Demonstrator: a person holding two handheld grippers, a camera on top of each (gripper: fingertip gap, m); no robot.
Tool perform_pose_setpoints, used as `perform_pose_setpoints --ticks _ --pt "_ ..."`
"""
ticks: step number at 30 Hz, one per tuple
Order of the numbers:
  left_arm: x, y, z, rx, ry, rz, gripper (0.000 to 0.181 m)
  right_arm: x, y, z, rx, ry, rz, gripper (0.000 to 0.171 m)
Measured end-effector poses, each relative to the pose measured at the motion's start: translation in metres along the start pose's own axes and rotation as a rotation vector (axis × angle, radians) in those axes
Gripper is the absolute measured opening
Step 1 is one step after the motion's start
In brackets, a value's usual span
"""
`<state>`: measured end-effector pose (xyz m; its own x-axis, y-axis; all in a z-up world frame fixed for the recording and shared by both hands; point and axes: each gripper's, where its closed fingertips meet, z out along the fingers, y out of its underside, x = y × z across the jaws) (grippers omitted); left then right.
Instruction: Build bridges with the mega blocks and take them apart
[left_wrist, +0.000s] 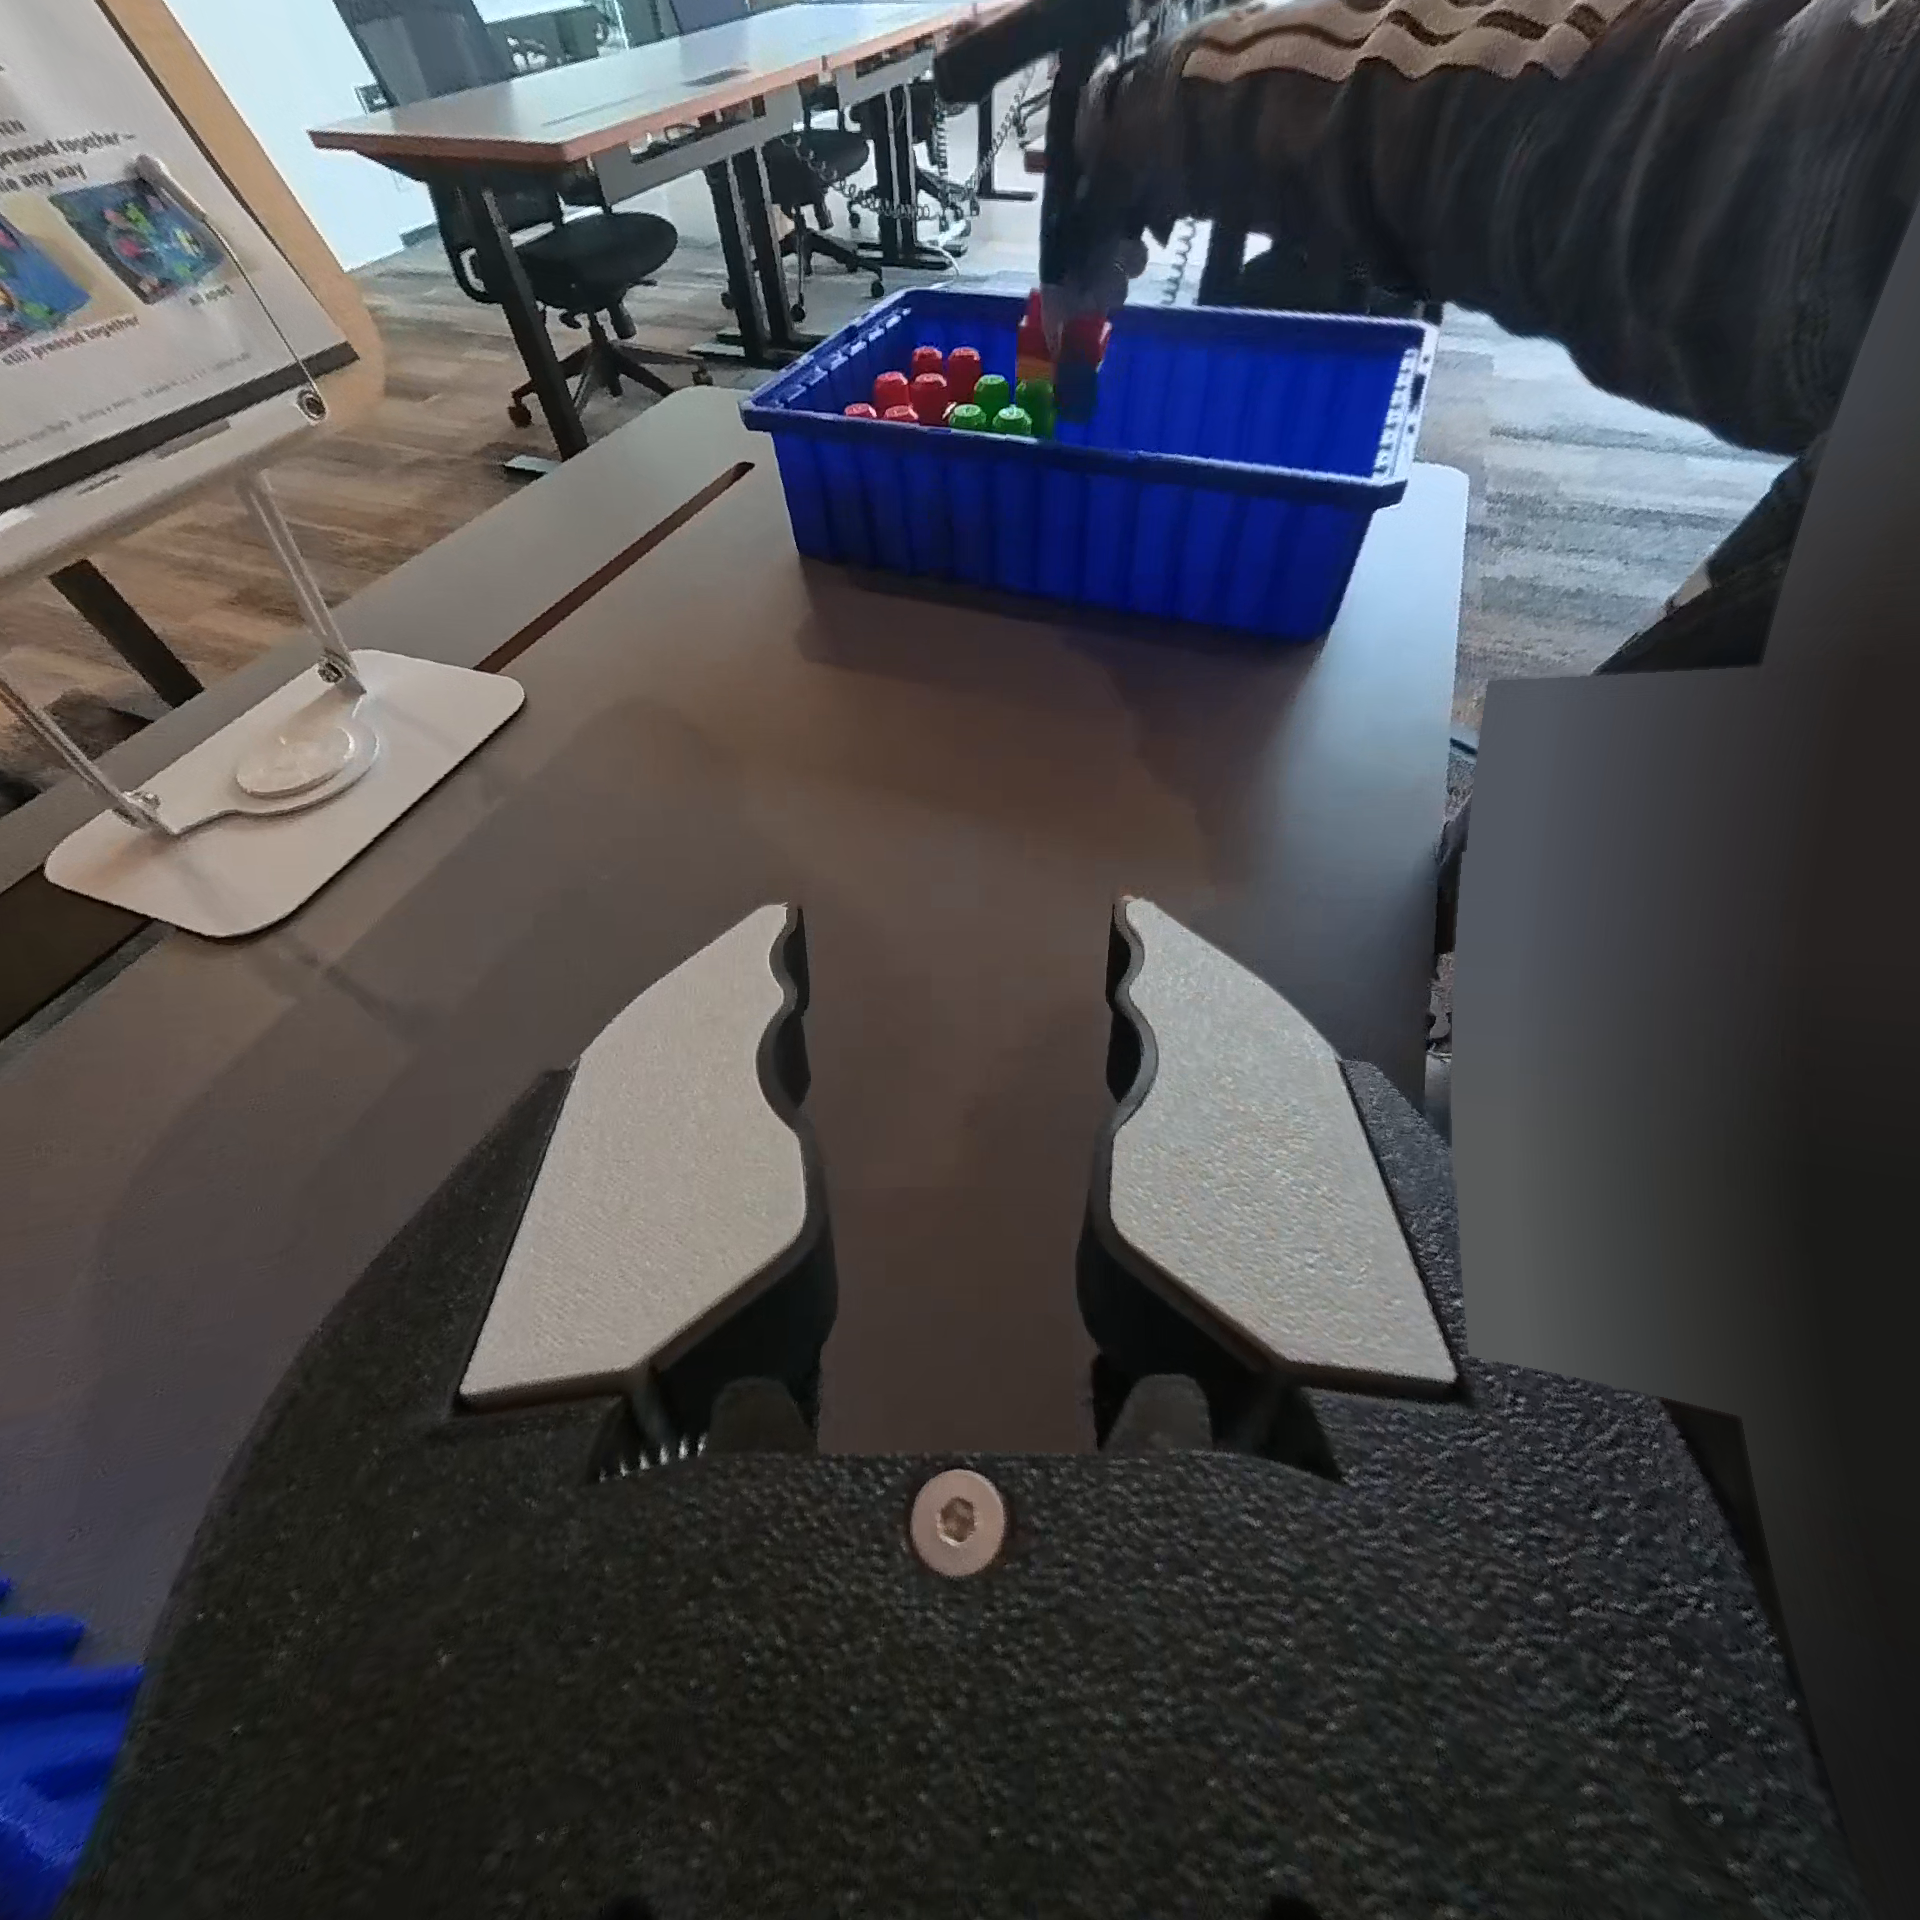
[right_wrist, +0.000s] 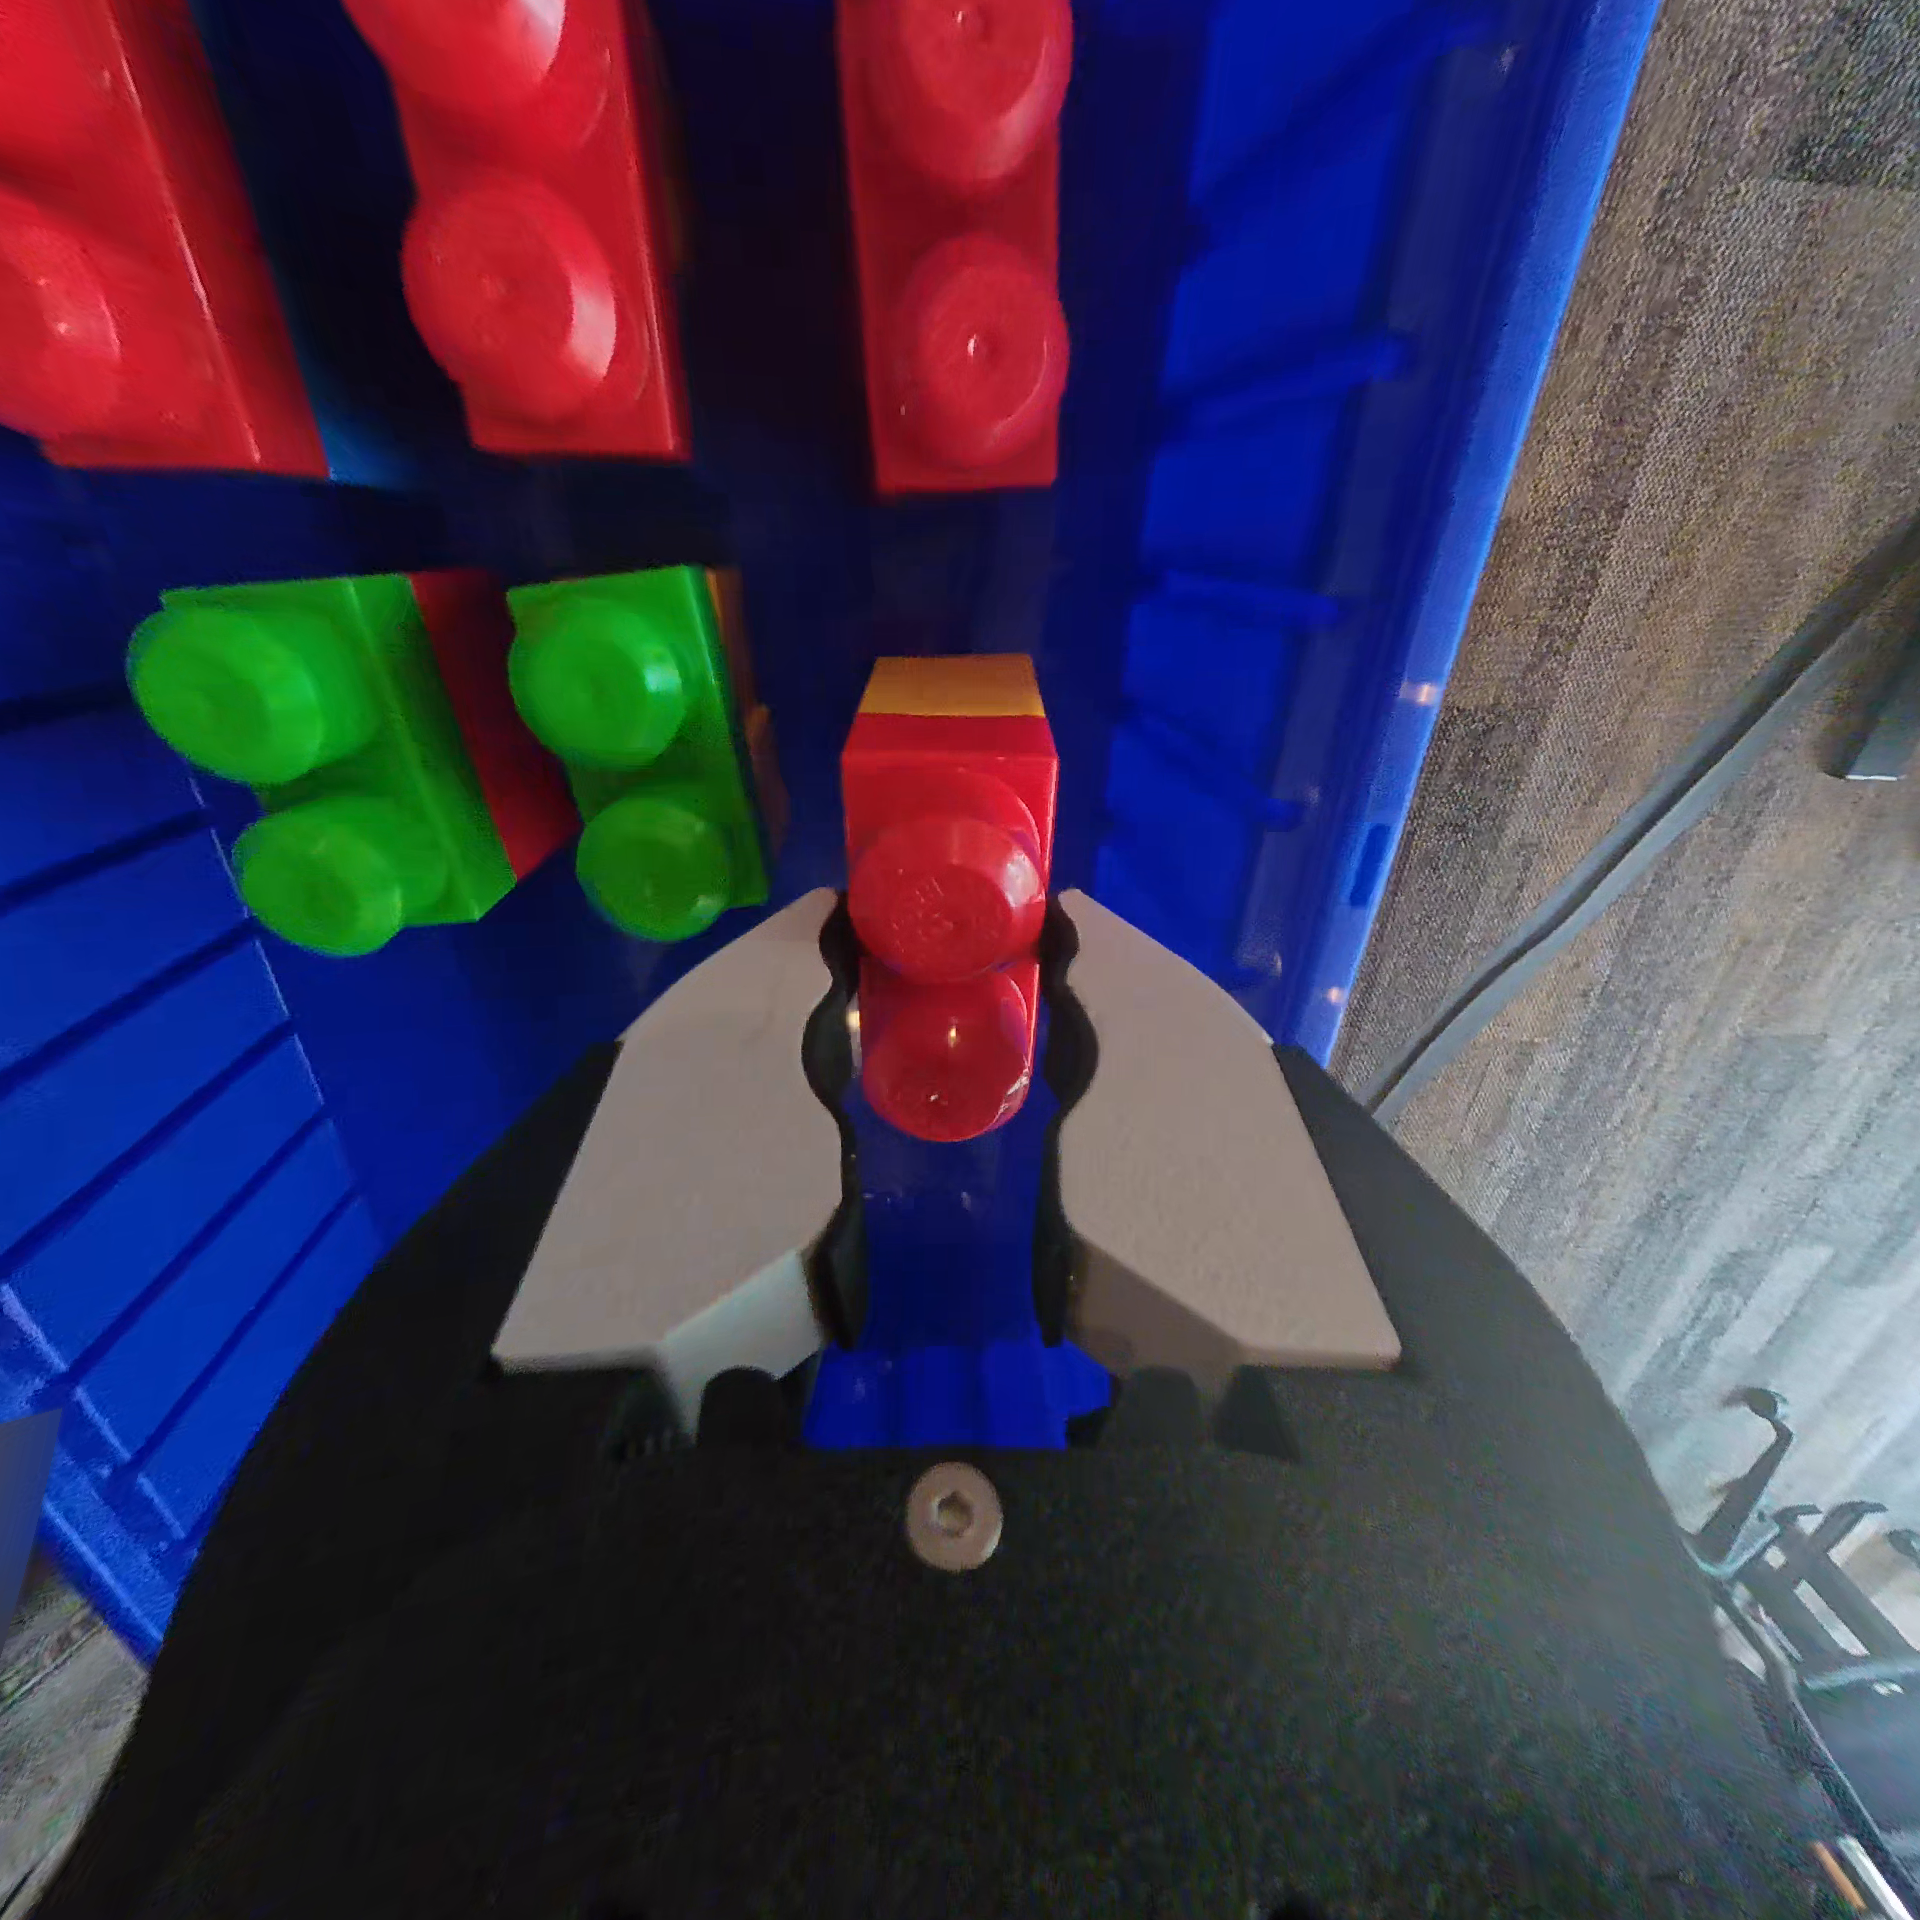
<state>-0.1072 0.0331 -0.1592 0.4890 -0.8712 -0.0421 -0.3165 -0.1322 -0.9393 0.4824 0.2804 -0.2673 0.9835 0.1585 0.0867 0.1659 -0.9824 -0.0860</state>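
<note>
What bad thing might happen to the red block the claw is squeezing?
The right gripper pinches the red block only by its round studs, so it might slip. It may separate from the yellow piece below. The green blocks stand close inside the blue bin and might get bumped.

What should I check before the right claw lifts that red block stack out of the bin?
1. Right claw closed on the red block stack: ok.
2. Grip centred on the stack: ok.
3. Green blocks apart from the stack: ok.
4. Stack's lower pieces pressed firmly together: cannot tell.
5. Left claw open and empty over the table: ok.
6. Blue bin fully on the table: ok.
</note>
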Motion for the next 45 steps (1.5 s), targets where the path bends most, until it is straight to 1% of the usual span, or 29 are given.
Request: perform_pose_setpoints --ticks 11,18,19,21,22,24,27,32,36,40,42,45 --pt "-0.012 0.007 0.001 0.007 -0.022 -0.026 0.054 -0.001 -0.01 0.03 -0.019 -0.016 -0.004 0.033" --pt "-0.015 0.005 -0.003 0.022 -0.033 -0.024 0.054 -0.001 -0.012 0.037 -0.017 -0.026 0.012 0.034" --pt "-0.016 0.005 -0.003 0.023 -0.033 -0.025 0.054 -0.001 -0.012 0.037 -0.016 -0.027 0.011 0.035" --pt "-0.016 0.004 -0.004 0.026 -0.037 -0.023 0.054 -0.001 -0.012 0.038 -0.019 -0.023 0.013 0.048" --pt "-0.016 0.004 -0.005 0.025 -0.037 -0.023 0.054 -0.001 -0.012 0.038 -0.021 -0.017 0.015 0.05" --pt "-0.016 0.004 -0.005 0.023 -0.04 -0.02 0.054 0.0 -0.012 0.036 -0.017 -0.013 0.013 0.052" --pt "-0.014 0.002 -0.007 0.026 -0.041 -0.009 0.054 0.001 -0.014 0.024 0.01 -0.006 0.011 0.051" --pt "-0.015 -0.001 -0.013 0.026 -0.063 0.01 0.054 -0.002 -0.019 -0.016 0.126 0.014 -0.018 0.047" --pt "-0.022 -0.006 -0.029 0.044 -0.12 0.009 0.053 -0.026 -0.024 -0.072 0.341 -0.002 -0.089 0.046" --pt "-0.034 -0.01 -0.055 0.065 -0.208 0.002 0.052 -0.083 -0.014 -0.141 0.643 -0.101 -0.203 0.048" --pt "-0.042 -0.011 -0.072 0.074 -0.267 -0.006 0.052 -0.119 0.0 -0.175 0.799 -0.16 -0.279 0.049" --pt "-0.056 -0.011 -0.101 0.08 -0.377 -0.013 0.053 -0.174 0.033 -0.218 1.009 -0.241 -0.407 0.049"
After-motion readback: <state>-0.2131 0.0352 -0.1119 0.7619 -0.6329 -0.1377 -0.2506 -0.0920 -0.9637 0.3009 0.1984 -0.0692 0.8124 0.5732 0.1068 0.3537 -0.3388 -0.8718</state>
